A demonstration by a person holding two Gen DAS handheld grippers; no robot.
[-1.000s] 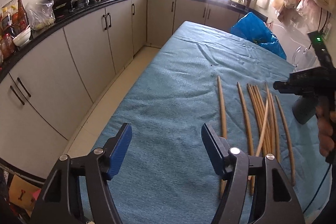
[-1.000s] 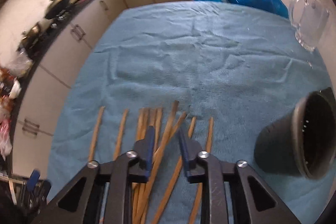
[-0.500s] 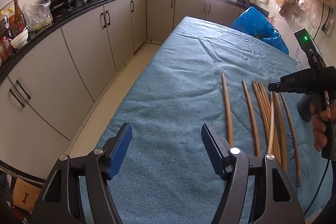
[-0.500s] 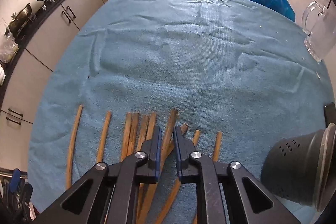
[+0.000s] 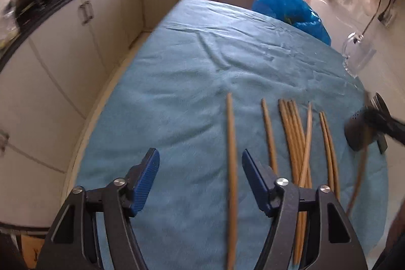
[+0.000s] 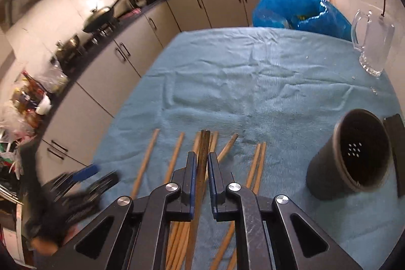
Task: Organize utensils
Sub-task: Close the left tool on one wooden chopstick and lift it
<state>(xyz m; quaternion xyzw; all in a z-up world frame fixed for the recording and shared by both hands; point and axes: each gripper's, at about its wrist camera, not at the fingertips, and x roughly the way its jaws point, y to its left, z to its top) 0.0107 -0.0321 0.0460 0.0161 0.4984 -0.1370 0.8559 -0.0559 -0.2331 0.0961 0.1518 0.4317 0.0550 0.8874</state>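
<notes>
Right gripper (image 6: 201, 175): its blue-padded fingers are drawn close together on a single dark chopstick (image 6: 202, 163); the stick runs forward between the pads and its squared tip juts out past them.
Held chopstick height: it appears lifted above the others, though the right wrist view does not settle whether it is fully off the cloth.
Left gripper (image 5: 200, 181): spread wide, gripping nothing; it hangs over the near left part of the table.
Lone chopstick (image 5: 231, 161): lies on the cloth, running lengthwise through the gap between the left gripper's fingers, touching neither as far as the left wrist view shows.
Loose chopsticks (image 5: 295, 138): a row of light wooden sticks lying roughly parallel on the cloth, right of the lone one; some are bunched and one crosses the bunch at a slant.
Holder (image 6: 351, 156): a dark round utensil cup with drain holes in its bottom, tipped so that its open mouth faces the right wrist camera, to the right of the sticks and apart from them.
Table (image 6: 253, 82): covered with a rumpled blue towel-like cloth.
Glass mug (image 6: 372, 42): clear, with a handle, upright at the far right edge of the table.
Blue bag (image 6: 296, 9): plastic, behind the far end of the table.
Wok (image 6: 101, 17): on the stove along the left-hand counter.
</notes>
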